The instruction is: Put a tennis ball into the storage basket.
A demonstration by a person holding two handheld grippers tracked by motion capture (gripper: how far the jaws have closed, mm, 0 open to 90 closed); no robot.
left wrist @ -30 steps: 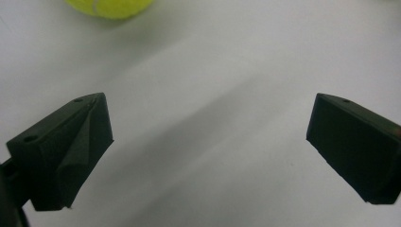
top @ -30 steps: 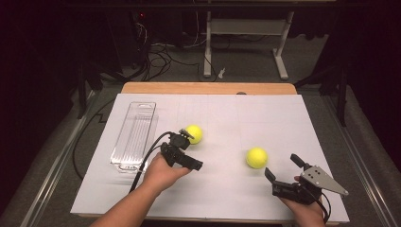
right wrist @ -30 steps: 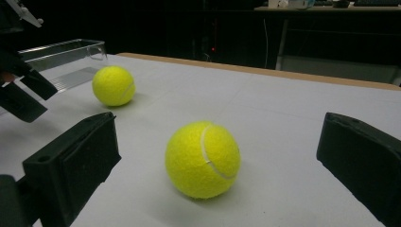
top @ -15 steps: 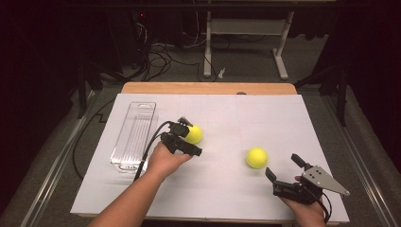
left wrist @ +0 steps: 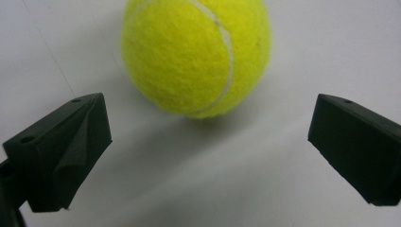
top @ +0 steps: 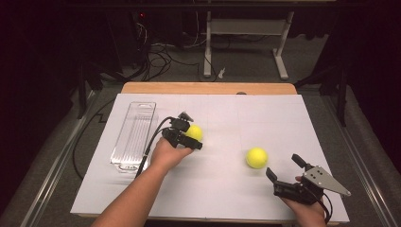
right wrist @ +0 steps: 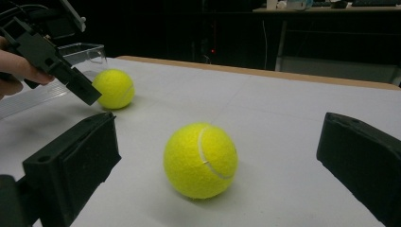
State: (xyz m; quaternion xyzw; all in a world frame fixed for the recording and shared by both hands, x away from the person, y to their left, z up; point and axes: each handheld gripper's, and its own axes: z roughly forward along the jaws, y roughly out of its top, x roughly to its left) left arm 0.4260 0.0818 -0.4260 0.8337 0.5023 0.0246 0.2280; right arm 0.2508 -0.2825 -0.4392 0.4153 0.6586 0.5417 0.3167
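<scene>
Left gripper (top: 190, 136) has jaws wide apart, w/ one tennis ball (top: 194, 133) on the white table cover (top: 217, 189) just in front of them, not touching. Right gripper (top: 285, 167) also stands wide, holding nothing; second tennis ball (top: 257, 157) lies near, just ahead of it. A clear plastic tray (top: 133, 136) is left of the left hand.

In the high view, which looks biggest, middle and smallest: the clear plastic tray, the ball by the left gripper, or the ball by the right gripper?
1. Clear plastic tray, plainly biggest.
2. and 3. The ball by the right gripper and the ball by the left gripper look alike; the left gripper covers part of its ball, so I won't rank them.
</scene>
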